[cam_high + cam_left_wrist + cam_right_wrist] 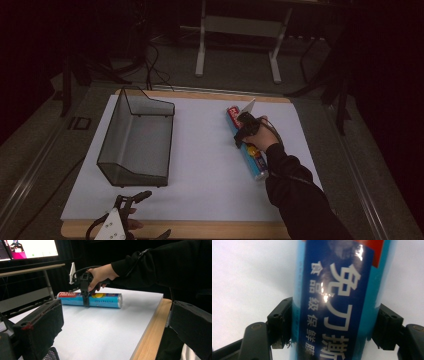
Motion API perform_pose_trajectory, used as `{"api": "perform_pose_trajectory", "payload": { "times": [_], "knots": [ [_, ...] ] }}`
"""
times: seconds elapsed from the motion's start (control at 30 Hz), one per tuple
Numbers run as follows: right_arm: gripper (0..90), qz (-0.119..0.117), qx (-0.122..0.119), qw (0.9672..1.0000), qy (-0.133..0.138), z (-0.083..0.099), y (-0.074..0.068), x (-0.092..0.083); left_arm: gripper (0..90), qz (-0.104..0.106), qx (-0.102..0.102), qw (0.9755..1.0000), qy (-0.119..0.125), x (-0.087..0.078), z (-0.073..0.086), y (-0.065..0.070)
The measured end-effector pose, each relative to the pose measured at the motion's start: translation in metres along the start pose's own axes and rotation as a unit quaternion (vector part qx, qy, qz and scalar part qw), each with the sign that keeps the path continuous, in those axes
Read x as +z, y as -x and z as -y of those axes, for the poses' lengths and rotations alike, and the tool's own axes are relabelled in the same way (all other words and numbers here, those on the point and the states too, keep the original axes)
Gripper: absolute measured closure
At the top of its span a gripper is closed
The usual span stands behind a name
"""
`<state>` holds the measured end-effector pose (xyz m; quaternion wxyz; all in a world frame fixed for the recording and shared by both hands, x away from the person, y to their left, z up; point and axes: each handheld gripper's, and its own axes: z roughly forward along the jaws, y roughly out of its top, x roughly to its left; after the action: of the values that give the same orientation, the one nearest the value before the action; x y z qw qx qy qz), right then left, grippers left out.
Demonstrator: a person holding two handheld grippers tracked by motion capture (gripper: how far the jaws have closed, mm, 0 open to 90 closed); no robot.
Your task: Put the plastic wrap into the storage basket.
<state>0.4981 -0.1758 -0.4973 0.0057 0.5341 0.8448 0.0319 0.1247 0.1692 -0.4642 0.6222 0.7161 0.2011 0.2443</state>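
A blue tube (256, 162) with red and yellow print lies on its side on the white sheet (210, 160), right of centre. My right gripper (240, 139) comes down over the tube's middle. In the right gripper view its two black jaws press against both sides of the tube (337, 302), so the right gripper (334, 327) is shut on it. The left gripper view shows the tube (105, 300) resting on the sheet with the right gripper (86, 301) across it. My left gripper (150, 215) sits at the near left table edge, open and holding nothing, its jaws (112, 335) wide apart.
A dark wire-mesh basket (120, 130) stands on the left half of the sheet, its open side up. The wooden table edge (200, 229) runs along the front. A metal frame (201, 50) stands on the floor behind the table. A lit monitor (30, 248) glows far off.
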Motion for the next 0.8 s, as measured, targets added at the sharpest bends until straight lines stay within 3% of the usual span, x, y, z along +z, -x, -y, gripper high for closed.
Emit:
{"api": "perform_pose_trajectory", "payload": {
  "times": [0.17,0.3,0.4,0.8],
  "knots": [
    [30.7,0.012,0.013,0.9998,-0.009,-0.002,-0.004,-0.002,0.5,-0.001,0.000,1.0000,-0.001,0.000,0.000,0.000],
    [31.3,0.010,0.014,0.9998,0.000,-0.002,-0.004,-0.005,0.5,-0.002,-0.001,1.0000,-0.002,0.000,0.000,-0.001],
    [31.4,-0.003,0.030,0.9994,0.013,-0.002,-0.002,-0.012,0.5,-0.002,-0.001,1.0000,-0.002,0.001,0.000,-0.001],
    [31.6,-0.023,0.042,0.9962,0.073,-0.003,-0.005,-0.041,0.5,-0.004,0.002,1.0000,-0.004,0.001,0.000,-0.001]
  ]
}}
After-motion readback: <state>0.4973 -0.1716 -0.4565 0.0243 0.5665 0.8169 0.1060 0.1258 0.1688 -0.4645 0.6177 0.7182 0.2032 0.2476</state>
